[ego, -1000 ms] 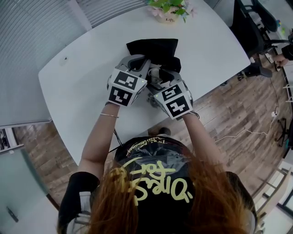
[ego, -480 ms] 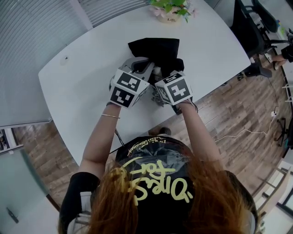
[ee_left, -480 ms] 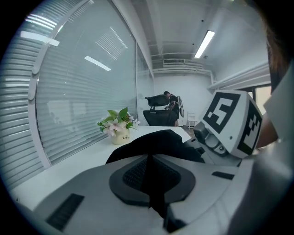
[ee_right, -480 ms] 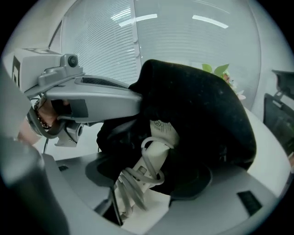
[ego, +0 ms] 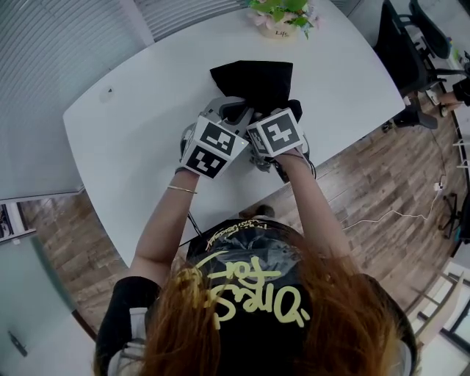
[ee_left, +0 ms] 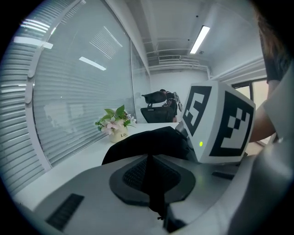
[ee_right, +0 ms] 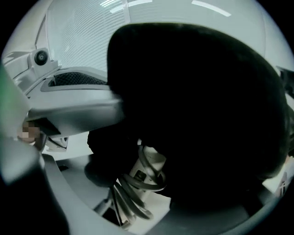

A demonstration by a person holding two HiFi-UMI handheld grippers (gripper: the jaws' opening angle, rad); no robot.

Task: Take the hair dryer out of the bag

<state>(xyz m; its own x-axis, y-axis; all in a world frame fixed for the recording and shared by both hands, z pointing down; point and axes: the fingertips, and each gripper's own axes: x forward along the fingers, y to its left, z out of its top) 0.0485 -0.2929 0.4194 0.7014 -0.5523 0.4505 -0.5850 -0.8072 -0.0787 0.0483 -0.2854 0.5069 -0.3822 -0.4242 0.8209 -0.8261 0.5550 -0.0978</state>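
While both grippers meet at the mouth of the black bag (ego: 253,79), the bag lies on the white worktop (ego: 132,125), near its middle and short of a flower pot (ego: 277,20) at the far edge.

Left gripper (ee_left: 149,160): jaws pressed together, with a thin strip of the bag's black cloth pinched in the seam between them. The bag's body bulges just beyond the tips.

Right gripper (ee_right: 151,202): pitched steeply down at the bag opening, jaws standing apart.

Hair dryer (ee_right: 148,170): its pale handle, with grey cord (ee_right: 138,190) looped round it, pokes out of the bag mouth and sits between the right jaws. The pads do not appear to press on it. The rest of the dryer is hidden inside the black cloth.

In the head view the two grippers' marker cubes sit just beside each other.
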